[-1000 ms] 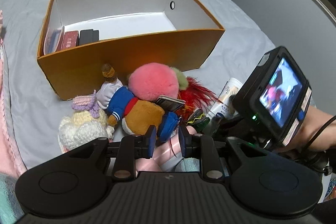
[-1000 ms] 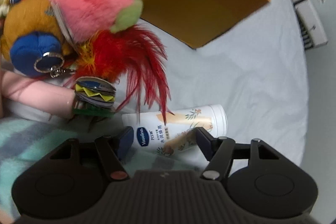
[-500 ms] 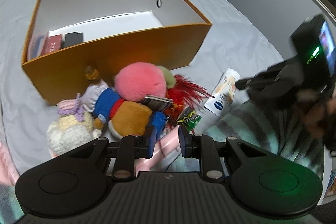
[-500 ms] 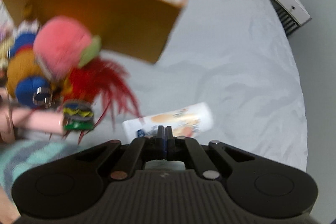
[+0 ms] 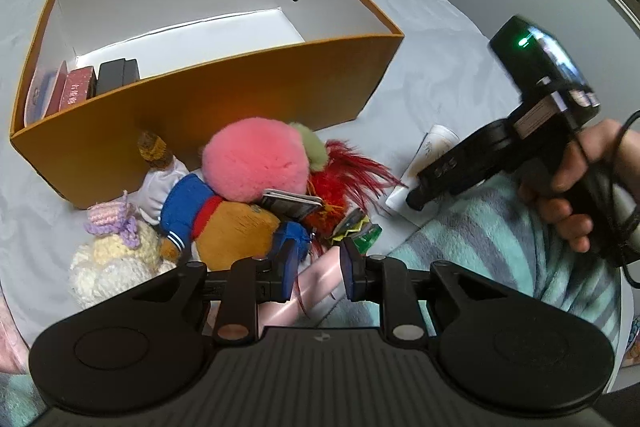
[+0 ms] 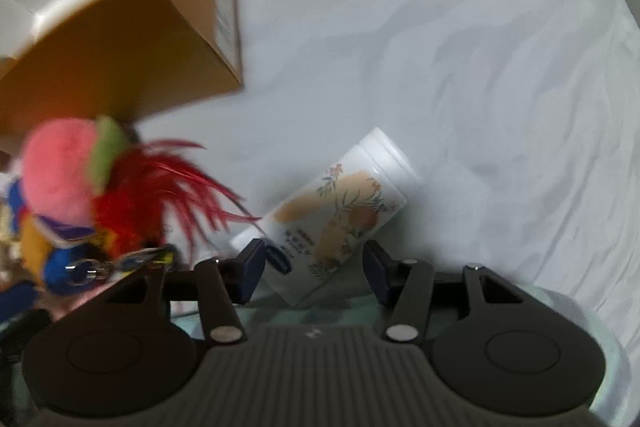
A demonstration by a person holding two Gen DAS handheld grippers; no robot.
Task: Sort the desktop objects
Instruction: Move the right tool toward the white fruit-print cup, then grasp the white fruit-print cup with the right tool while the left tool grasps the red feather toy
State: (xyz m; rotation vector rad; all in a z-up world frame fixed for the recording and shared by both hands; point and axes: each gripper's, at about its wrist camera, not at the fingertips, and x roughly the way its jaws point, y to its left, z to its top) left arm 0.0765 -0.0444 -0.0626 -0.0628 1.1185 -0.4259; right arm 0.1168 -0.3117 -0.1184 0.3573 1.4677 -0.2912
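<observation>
Right gripper (image 6: pixel 314 269): spread wide, one finger either side of the tube's (image 6: pixel 336 223) lower end, no contact visible. Tube lying tilted on the grey sheet (image 6: pixel 440 47), white cap pointing away, printed with flowers; red feathers (image 6: pixel 160 195) just beside its near end. Seen from the left wrist as a black handle in a hand (image 5: pixel 576 195), nose down over the tube (image 5: pixel 436 143).

Left gripper (image 5: pixel 318 267): partly open, holding nothing, hovering above a pink item (image 5: pixel 312 291) at the near edge of the toy heap. Heaped against the orange box (image 5: pixel 240 99): pink pompom (image 5: pixel 256 159) with green tip, sailor plush (image 5: pixel 208 211) in blue and orange, cream crochet toy (image 5: pixel 112 259) with a lilac bow, small flat card (image 5: pixel 292 201) on the plush, green-yellow trinket (image 5: pixel 356 229) near the feathers.

Box open on top, white inside, a few books and a dark case (image 5: pixel 118 77) standing at its left end. Striped teal blanket (image 5: pixel 480 239) beneath the right gripper.
</observation>
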